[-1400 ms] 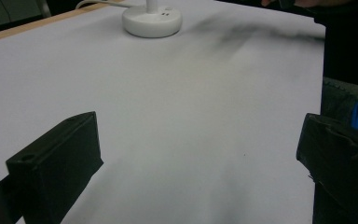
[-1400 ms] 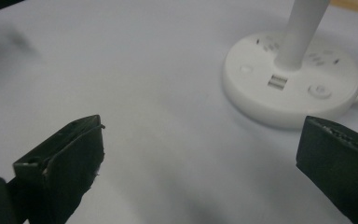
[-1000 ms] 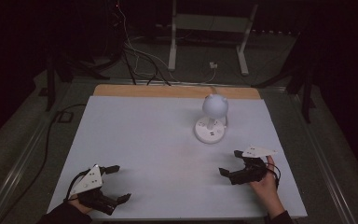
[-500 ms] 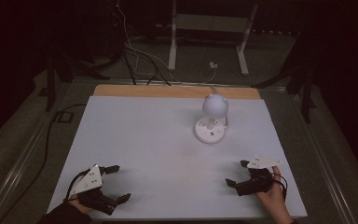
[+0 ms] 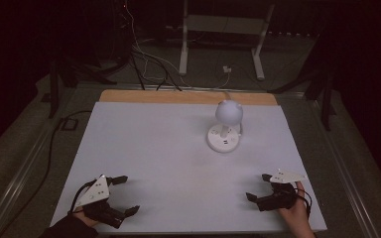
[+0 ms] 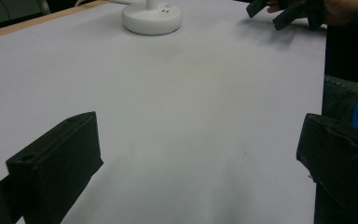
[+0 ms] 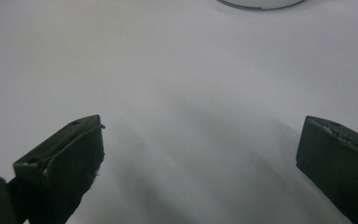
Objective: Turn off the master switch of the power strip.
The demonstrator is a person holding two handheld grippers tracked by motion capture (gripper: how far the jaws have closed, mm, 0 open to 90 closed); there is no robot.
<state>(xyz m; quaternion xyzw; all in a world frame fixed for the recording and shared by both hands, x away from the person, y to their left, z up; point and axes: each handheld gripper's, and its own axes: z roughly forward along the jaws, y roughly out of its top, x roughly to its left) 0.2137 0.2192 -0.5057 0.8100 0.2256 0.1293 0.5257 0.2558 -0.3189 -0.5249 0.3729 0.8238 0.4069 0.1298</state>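
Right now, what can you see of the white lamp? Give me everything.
The lamp is all white and looks like smooth plastic. It has a round, flat base with two small dark marks on top, a short stem, and a ball-shaped head with two small bumps on top. It stands upright on the white table, right of centre toward the far edge. It does not look lit. Only the table touches it; both grippers sit open near the front edge, well apart from it.

white lamp [image 5: 225,128], black tongs [image 5: 259,187], white table [image 5: 168,148]
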